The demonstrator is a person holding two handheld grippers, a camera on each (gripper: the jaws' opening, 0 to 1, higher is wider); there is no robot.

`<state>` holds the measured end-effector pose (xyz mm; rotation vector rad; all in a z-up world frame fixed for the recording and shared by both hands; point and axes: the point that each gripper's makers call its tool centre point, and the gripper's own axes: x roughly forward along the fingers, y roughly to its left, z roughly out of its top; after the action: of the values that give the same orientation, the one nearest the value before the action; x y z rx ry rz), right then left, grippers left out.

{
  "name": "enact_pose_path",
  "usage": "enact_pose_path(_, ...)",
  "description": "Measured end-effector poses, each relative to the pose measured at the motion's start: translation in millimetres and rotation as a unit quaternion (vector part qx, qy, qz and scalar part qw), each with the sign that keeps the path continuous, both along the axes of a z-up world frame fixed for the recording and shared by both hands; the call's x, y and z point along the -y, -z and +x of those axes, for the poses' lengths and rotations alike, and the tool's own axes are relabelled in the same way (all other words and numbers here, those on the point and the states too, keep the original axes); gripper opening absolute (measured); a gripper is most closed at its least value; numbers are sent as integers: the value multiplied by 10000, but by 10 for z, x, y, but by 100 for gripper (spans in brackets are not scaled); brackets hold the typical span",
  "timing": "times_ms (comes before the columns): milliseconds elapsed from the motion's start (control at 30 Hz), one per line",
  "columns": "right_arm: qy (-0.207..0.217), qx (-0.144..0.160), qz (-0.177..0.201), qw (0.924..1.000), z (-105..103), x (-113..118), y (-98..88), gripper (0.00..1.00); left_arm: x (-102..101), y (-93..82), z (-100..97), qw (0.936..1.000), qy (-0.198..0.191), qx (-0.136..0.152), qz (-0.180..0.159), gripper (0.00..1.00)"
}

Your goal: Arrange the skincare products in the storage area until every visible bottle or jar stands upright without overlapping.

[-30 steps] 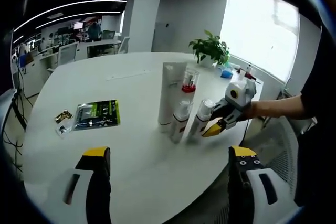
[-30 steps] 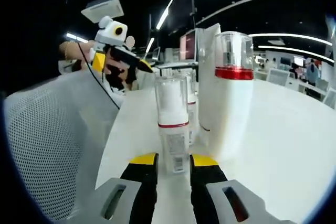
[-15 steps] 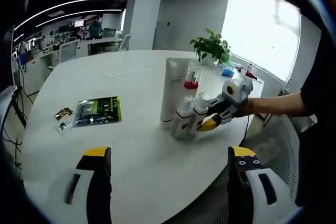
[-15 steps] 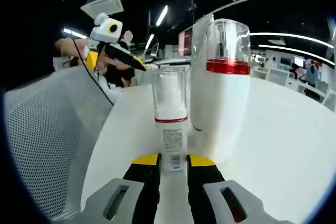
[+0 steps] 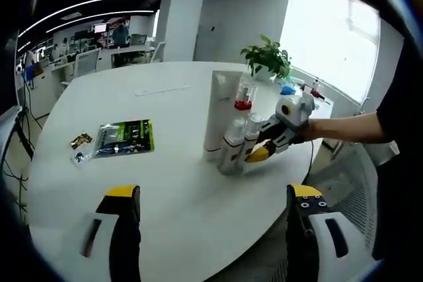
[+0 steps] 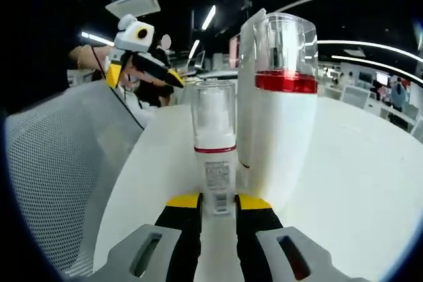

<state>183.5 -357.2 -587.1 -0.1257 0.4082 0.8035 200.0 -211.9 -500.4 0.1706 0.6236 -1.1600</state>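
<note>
a round white surface (image 5: 165,183) stands in an open-plan office with strip lights overhead, a white pillar, desks far behind and a bright window beside a potted plant (image 5: 266,61) at the far edge; a grey mesh chair (image 6: 53,176) sits by the near rim. four skincare products stand upright in a tight cluster near the middle-right of the surface: one tall white tube (image 5: 217,117), one white bottle with a red band and clear cap (image 5: 242,97), and two slim bottles with clear caps (image 5: 239,140) in front. in the right gripper view the nearest slim bottle (image 6: 213,146) shows a thin red ring under its cap and a printed label, just beside the red-banded bottle (image 6: 281,123). one green packet (image 5: 124,138) and a couple of small sachets (image 5: 80,148) lie flat, well apart from the cluster. the right tool (image 6: 216,203) pinches the slim bottle's base between yellow-tipped jaws. the left tool (image 5: 210,197) hangs spread wide above the surface, holding nothing.
</note>
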Motion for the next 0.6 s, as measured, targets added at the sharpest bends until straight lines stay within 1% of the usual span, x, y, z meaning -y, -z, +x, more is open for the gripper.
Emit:
enact_pose_path(67, -2, -12, 20, 10000, 1, 1, -7, 12, 0, 3, -2, 10000, -8, -9, -5, 84)
enact_pose_path(133, 37, -57, 125, 9999, 0, 6, -35, 12, -1, 7, -6, 10000, -10, -13, 0, 84)
enact_pose_path(200, 48, -82, 163, 9998, -15, 23, -70, 14, -4, 2, -11, 10000, -19, -27, -6, 84)
enact_pose_path(300, 76, -154, 94, 9998, -69, 62, -102, 18, -11, -21, -19, 10000, -3, -41, -12, 83)
enact_pose_path(367, 159, -281, -17, 9995, -124, 115, -97, 20, -22, -40, -10, 10000, -2, -32, -6, 84)
enact_pose_path(500, 621, -677, 97, 9957, -213, 221, -141, 23, -29, -111, 16, 10000, -35, -60, -64, 85)
enact_pose_path(533, 884, -863, 64, 9923, -232, 282, -148, 24, -18, -141, 7, 9999, -23, -82, -75, 85)
enact_pose_path(600, 1225, -1116, -111, 9861, -271, 382, -157, 24, -14, -167, 10, 9999, 2, -86, -73, 85)
